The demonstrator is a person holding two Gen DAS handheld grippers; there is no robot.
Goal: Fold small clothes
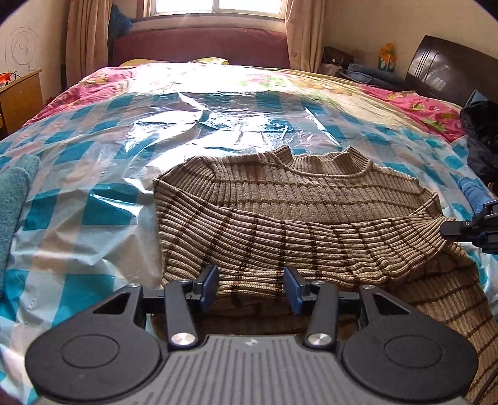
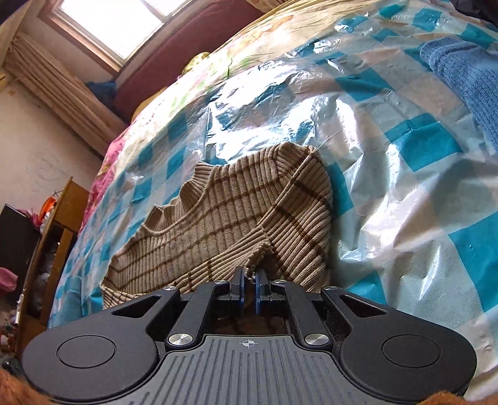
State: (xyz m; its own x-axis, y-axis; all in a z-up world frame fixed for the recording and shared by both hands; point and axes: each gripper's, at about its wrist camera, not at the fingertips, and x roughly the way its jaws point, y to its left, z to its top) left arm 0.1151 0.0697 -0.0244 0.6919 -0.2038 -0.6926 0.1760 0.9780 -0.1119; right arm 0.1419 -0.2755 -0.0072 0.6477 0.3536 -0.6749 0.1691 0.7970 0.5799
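Right tool: your right tool [image 2: 249,288] is clenched on the knitted edge of a sleeve of the brown striped sweater [image 2: 218,218]. You hold it so the sleeve can be pulled across the body for a fold.
Left tool: your left tool [image 1: 253,288] is released, pads apart, with nothing pinched. It sits over the near hem of the sweater [image 1: 280,224], perhaps ready to grab or press the cloth.
Sweater: it lies on the near half of the bed, collar toward the headboard. One sleeve already lies across the chest, so I think the fold is partly done.
Surface: a shiny blue and white checked plastic sheet [image 1: 102,162] covers the bed. It looks slippery, so the sweater may slide.
Other clothes: a blue knit [image 2: 467,81] lies at the right edge, a green one [image 1: 14,199] at the left.
Room: a window [image 1: 214,6] with curtains stands behind the red headboard [image 1: 199,43].
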